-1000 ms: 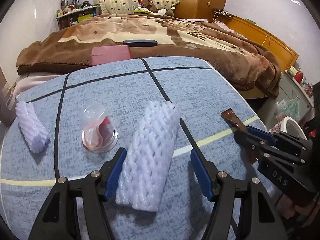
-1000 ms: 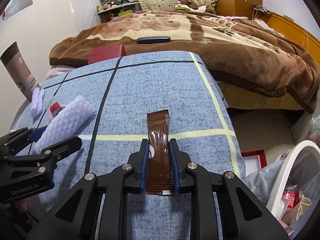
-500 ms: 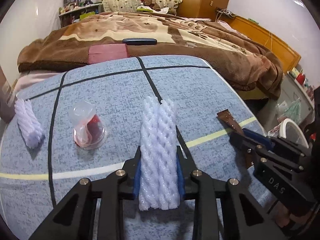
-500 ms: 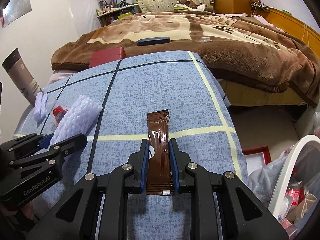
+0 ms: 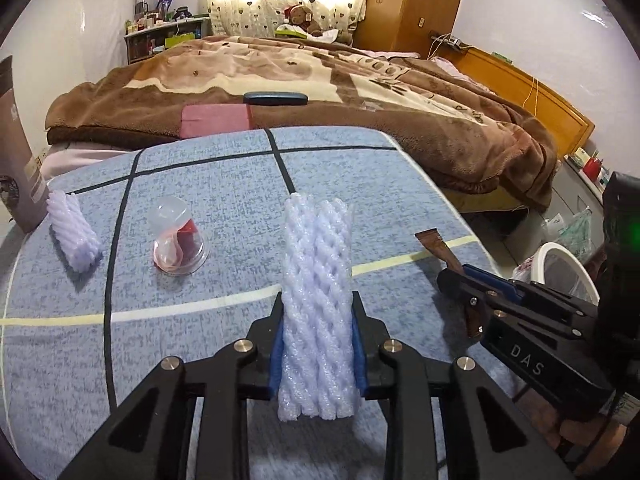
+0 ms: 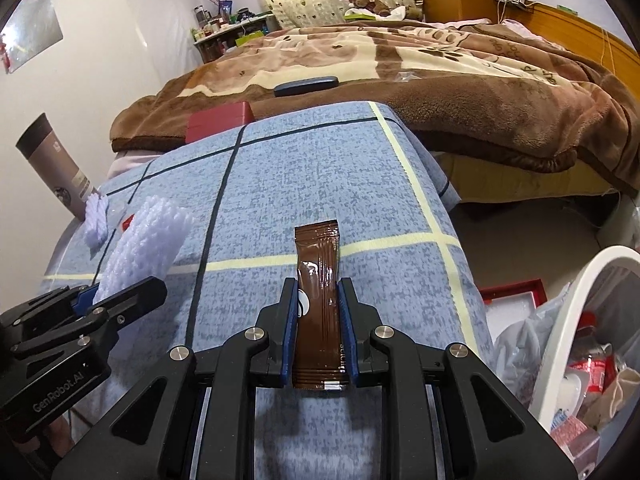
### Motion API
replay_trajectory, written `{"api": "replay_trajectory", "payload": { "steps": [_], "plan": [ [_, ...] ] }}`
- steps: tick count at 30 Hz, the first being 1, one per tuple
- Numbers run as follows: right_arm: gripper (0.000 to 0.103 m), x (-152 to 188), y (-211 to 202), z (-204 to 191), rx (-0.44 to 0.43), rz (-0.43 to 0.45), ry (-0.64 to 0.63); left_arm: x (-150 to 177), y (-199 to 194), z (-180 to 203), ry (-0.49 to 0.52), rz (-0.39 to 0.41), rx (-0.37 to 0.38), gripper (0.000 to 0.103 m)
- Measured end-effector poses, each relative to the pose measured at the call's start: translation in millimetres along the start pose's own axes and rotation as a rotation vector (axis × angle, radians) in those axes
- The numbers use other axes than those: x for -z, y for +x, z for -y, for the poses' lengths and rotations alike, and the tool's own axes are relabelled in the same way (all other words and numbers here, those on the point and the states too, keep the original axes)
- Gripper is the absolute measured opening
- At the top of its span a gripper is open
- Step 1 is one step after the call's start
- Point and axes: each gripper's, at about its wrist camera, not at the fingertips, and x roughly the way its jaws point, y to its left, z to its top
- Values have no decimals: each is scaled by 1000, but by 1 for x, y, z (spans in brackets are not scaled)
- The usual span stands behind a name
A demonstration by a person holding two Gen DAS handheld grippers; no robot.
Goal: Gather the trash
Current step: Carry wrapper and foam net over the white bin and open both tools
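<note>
My left gripper [image 5: 318,344] is shut on a white foam net sleeve [image 5: 316,280], held just above the blue checked table cover [image 5: 224,184]. My right gripper [image 6: 318,320] is shut on a brown sachet [image 6: 318,264], also lifted over the cover. The sleeve [image 6: 148,240] and the left gripper [image 6: 116,300] show at the left of the right wrist view. The sachet [image 5: 436,246] and the right gripper [image 5: 472,280] show at the right of the left wrist view. A second foam sleeve [image 5: 74,236] and a clear plastic cup with red scraps [image 5: 178,240] lie on the cover at the left.
A white trash bin [image 6: 568,320] with a bag of rubbish stands on the floor to the right of the table. A brown paper cup [image 6: 56,168] stands at the table's left edge. A bed with a brown blanket [image 5: 320,80] lies behind, with a red box [image 6: 220,120] at its edge.
My left gripper closed on the foam sleeve and lifted it upright off the cover. My right gripper kept its hold on the sachet and rose a little.
</note>
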Motion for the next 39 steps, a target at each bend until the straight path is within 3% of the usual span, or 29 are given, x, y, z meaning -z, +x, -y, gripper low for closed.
{"api": "replay_trajectory", "payload": {
  "steps": [19, 39],
  "plan": [
    [20, 16, -54, 23, -23, 77, 32, 18, -48, 49, 38, 67, 39, 28],
    [20, 45, -124, 94, 54, 179, 137, 27, -65, 150, 161, 96, 144, 29]
  ]
}}
